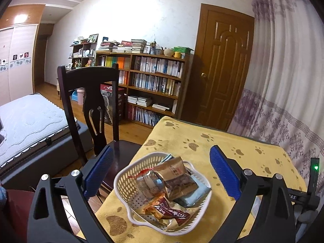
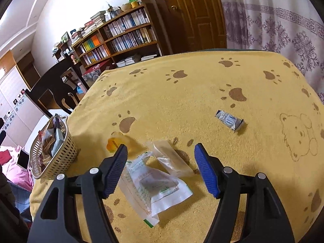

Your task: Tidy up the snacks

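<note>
Right gripper [image 2: 161, 151] agape over white packet [image 2: 156, 186]

Snacks [image 1: 172, 182] in basket [image 1: 129, 174], on table [image 1: 243, 154].

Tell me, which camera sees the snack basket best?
The left wrist view. There the white basket sits in the middle, seen from above, so you can see the snack packets piled inside. The right wrist view catches the basket only from the side at the left edge, with its contents mostly hidden.
</note>
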Tool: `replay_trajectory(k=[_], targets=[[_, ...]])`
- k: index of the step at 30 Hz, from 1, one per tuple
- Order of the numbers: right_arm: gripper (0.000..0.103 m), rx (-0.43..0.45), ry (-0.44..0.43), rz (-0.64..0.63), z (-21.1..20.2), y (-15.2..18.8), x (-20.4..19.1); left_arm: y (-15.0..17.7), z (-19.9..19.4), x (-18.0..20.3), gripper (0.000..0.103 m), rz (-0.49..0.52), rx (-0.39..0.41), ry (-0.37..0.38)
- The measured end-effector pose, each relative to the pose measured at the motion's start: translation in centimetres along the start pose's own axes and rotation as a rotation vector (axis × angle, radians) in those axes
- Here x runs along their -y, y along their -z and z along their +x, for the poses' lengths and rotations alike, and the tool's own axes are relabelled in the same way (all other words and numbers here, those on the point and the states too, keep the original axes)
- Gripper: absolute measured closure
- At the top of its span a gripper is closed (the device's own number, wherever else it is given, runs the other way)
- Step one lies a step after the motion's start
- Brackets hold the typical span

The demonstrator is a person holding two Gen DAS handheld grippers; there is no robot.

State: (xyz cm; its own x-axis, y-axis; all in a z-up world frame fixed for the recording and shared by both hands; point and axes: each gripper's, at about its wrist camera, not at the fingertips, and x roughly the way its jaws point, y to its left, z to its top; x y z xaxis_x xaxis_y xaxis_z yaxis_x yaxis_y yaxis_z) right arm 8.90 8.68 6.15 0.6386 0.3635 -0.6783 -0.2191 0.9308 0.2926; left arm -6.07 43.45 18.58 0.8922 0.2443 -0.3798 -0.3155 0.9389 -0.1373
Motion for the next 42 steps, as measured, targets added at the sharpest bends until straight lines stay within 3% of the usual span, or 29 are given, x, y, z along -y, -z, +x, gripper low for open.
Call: replay_trajectory(k=[19,29,33,42], targets=[[0.037,-0.134,0.099,-0.037,5.7,0.2,0.8,0.9,0.8,2.2,0.006,0.060,-0.032,0.034],[0.055,-0.163,0.107,-0.150,6.9,-0.2,-1.5,1.2,1.1,2.7,0.006,0.079,-0.042,0.041],[0.063,-0.176,0.104,-0.125,7.5,-0.1,-0.6,1.2,1.1,2.8,0.006,0.081,-0.043,0.041],[0.072,-0.152,0.127,-0.137,6.0,1.0,0.2,1.6,1.4,3.6,0.006,0.098,-0.054,0.046]])
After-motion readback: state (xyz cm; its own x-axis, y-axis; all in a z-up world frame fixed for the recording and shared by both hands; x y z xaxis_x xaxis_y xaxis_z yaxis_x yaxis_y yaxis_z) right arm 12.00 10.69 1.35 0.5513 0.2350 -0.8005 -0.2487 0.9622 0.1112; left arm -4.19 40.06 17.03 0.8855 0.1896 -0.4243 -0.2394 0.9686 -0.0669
